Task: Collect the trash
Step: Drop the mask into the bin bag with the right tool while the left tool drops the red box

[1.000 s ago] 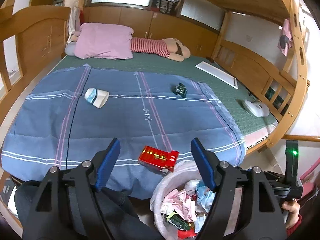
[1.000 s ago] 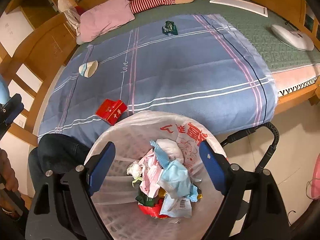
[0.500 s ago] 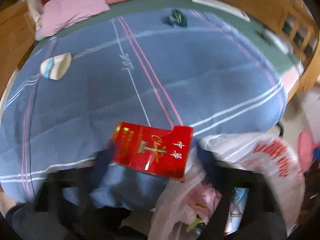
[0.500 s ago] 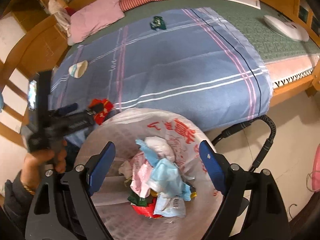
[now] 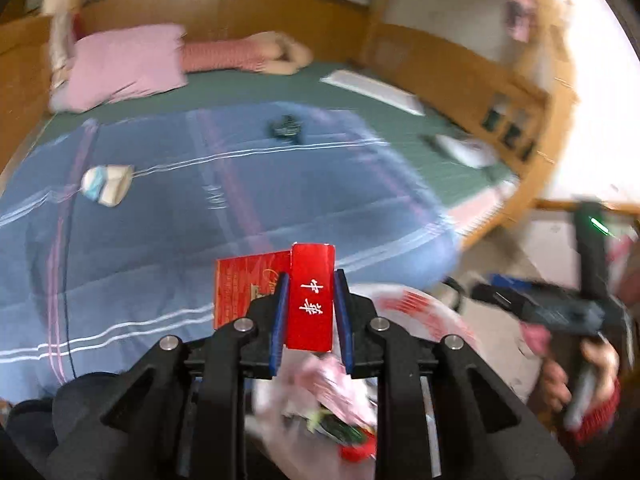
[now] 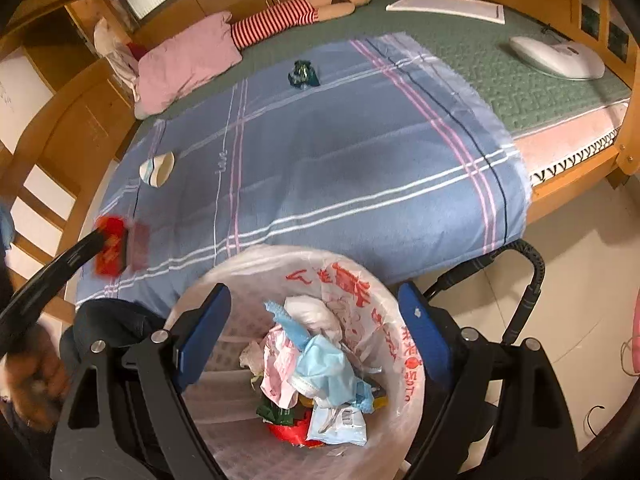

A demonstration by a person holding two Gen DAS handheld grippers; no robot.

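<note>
My left gripper (image 5: 311, 280) is shut on a red cigarette box (image 5: 310, 300) and holds it lifted off the blue blanket, near the rim of the trash bin (image 5: 420, 312); it also shows blurred in the right wrist view (image 6: 116, 246). My right gripper (image 6: 316, 320) is open and empty, held over the white-lined trash bin (image 6: 360, 280), which holds several wrappers and a mask. A crumpled paper cup (image 6: 157, 170) and a dark green wrapper (image 6: 303, 74) lie on the blanket; they also show in the left wrist view, the cup (image 5: 106, 186) and the wrapper (image 5: 286, 128).
A pink pillow (image 6: 188, 64) and a striped plush doll (image 6: 304, 10) lie at the head of the bed. A white board (image 6: 446, 6) and a white device (image 6: 558, 58) lie on the green mat. Wooden bed rails (image 6: 68, 128) run along the sides. A black cable (image 6: 532, 276) loops on the floor.
My left gripper has closed on the red box at the blanket's edge and lifted it, swinging toward the bin. The right gripper has stayed over the bin.
</note>
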